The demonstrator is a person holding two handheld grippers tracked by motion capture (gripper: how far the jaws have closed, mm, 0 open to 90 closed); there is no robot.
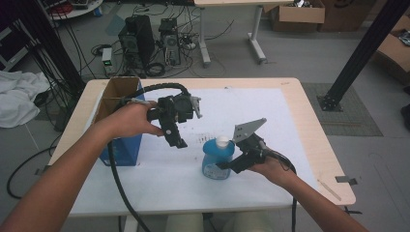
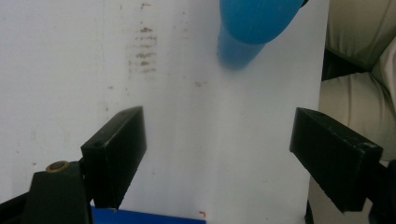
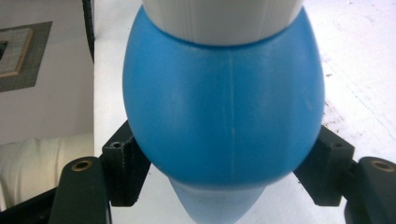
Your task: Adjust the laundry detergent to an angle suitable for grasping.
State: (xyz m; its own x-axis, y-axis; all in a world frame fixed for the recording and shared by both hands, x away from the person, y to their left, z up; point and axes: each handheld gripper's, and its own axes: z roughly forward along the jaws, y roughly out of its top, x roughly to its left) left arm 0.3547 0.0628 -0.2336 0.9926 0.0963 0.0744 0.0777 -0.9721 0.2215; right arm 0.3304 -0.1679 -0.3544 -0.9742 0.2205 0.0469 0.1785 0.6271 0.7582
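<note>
A blue bottle (image 1: 216, 159) with a white cap stands upright on the white sheet (image 1: 270, 116) near the table's front middle. My right gripper (image 1: 227, 166) comes at it from the right. In the right gripper view the bottle (image 3: 224, 107) bulges between the two black jaws of my right gripper (image 3: 224, 175), and both pads lie against its sides. My left gripper (image 1: 176, 140) is held above the table to the left of the bottle, pointing down. Its jaws (image 2: 217, 154) stand wide apart with nothing between them, and the bottle (image 2: 254, 28) lies farther off.
An open cardboard box with blue sides (image 1: 121, 121) stands at the table's left, behind my left hand. A faint brown stain (image 2: 142, 51) marks the sheet. Computer towers (image 1: 138, 41) and cables lie on the floor beyond the table.
</note>
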